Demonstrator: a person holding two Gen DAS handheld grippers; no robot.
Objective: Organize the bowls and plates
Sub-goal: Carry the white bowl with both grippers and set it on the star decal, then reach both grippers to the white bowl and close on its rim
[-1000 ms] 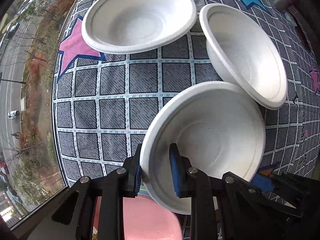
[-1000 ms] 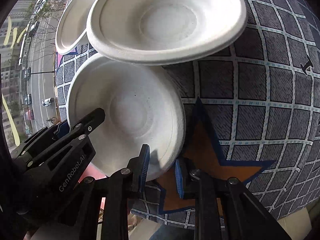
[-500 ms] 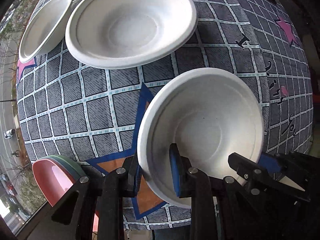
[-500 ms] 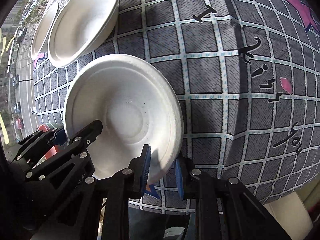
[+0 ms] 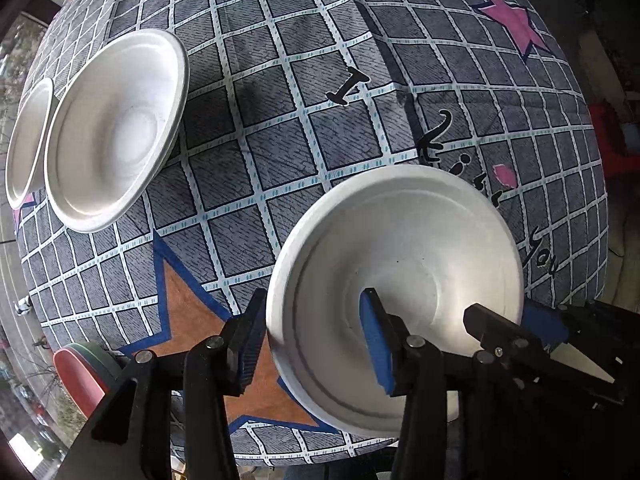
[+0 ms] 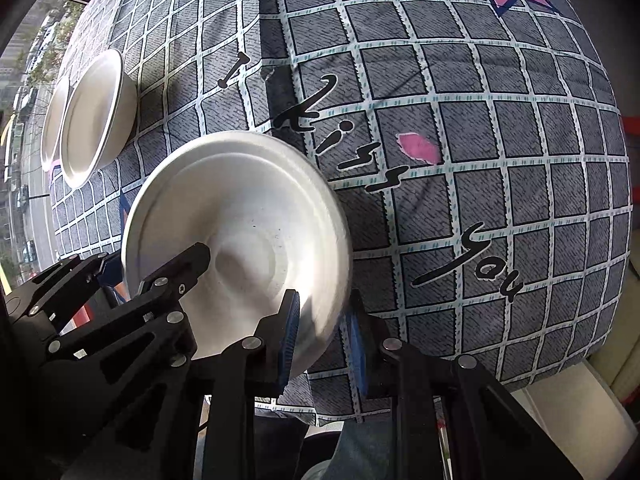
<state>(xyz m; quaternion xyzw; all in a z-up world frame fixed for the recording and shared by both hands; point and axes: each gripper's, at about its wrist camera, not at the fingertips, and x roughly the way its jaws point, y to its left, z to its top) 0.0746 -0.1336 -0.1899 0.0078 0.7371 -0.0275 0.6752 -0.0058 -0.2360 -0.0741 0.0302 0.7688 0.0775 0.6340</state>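
Observation:
A white paper bowl sits low over the grey checked tablecloth near the table's front edge; it also shows in the right wrist view. My left gripper has opened, its jaws apart on either side of the bowl's left rim. My right gripper is shut on the bowl's right rim. Two more white bowls stand side by side at the far left, also in the right wrist view.
A stack of coloured plates, red on top, pokes out at the table's front left edge. The cloth bears printed stars and black lettering. The table edge drops off just below both grippers.
Both grippers carried the bowl to the right, away from the two other bowls. The left gripper's jaws have spread open off the rim; the right stays clamped.

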